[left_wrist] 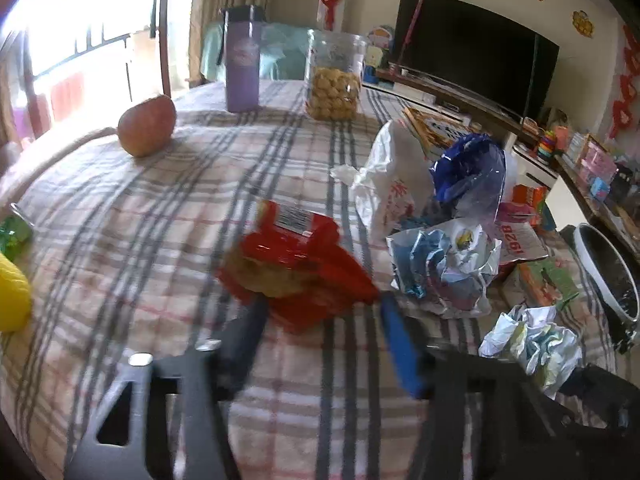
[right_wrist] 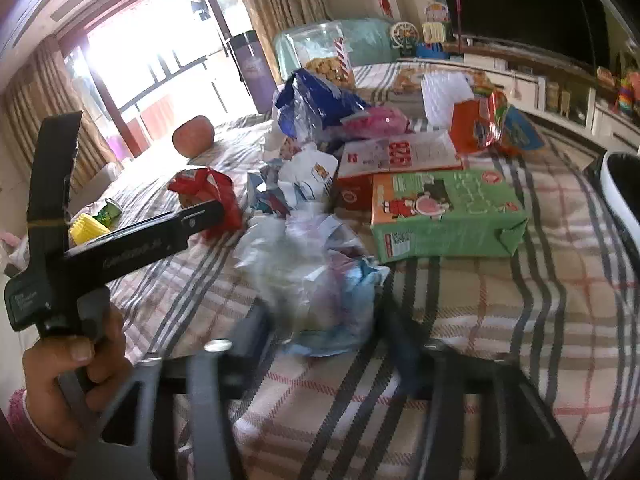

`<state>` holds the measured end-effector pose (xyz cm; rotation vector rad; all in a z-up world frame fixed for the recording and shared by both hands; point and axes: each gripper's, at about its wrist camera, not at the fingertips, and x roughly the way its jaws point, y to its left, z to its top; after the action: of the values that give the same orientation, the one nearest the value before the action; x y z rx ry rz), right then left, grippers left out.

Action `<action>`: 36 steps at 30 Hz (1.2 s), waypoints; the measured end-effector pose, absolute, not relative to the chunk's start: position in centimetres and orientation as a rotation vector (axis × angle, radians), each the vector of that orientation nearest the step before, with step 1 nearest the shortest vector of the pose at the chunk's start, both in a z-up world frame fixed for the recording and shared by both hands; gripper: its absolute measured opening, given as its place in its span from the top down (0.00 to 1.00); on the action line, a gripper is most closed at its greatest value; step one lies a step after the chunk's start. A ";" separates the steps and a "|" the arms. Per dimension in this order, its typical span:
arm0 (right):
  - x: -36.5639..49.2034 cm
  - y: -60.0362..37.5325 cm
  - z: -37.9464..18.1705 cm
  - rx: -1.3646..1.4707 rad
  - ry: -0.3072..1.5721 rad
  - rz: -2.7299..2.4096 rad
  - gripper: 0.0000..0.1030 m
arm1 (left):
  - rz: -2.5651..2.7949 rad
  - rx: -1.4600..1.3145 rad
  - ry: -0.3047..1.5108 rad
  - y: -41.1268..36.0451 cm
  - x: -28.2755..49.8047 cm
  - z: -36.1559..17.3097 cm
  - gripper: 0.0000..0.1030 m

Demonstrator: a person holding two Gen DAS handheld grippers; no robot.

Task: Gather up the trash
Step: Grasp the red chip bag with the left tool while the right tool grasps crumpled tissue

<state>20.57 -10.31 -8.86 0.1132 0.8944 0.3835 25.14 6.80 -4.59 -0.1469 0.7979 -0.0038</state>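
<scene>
The left gripper point(left_wrist: 320, 312) is bracketing the red snack packet point(left_wrist: 296, 264) on the checked surface point(left_wrist: 140, 240) — jaws not visibly pressing yet. The right gripper point(right_wrist: 324, 320) is straddling a crumpled clear wrapper point(right_wrist: 308, 280); I cannot tell whether it is gripping. Both should be biting deep before lifting toward the bin point(right_wrist: 624, 196).

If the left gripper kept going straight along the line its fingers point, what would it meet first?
Most likely the red snack packet. It lies on the plaid tablecloth directly ahead of the left gripper, its near edge already between the fingertips. Motion blur leaves it unclear whether the pads touch it.
</scene>
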 end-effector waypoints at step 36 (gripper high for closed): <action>18.6 -13.0 -7.3 0.179 0.896 0.370 0.72 | -0.039 -0.085 0.777 9.7 28.7 -4.4 0.30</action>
<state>18.64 -12.96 -7.33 0.1786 0.8963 0.3697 28.74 9.74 -4.41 -0.0849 0.7768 -0.0387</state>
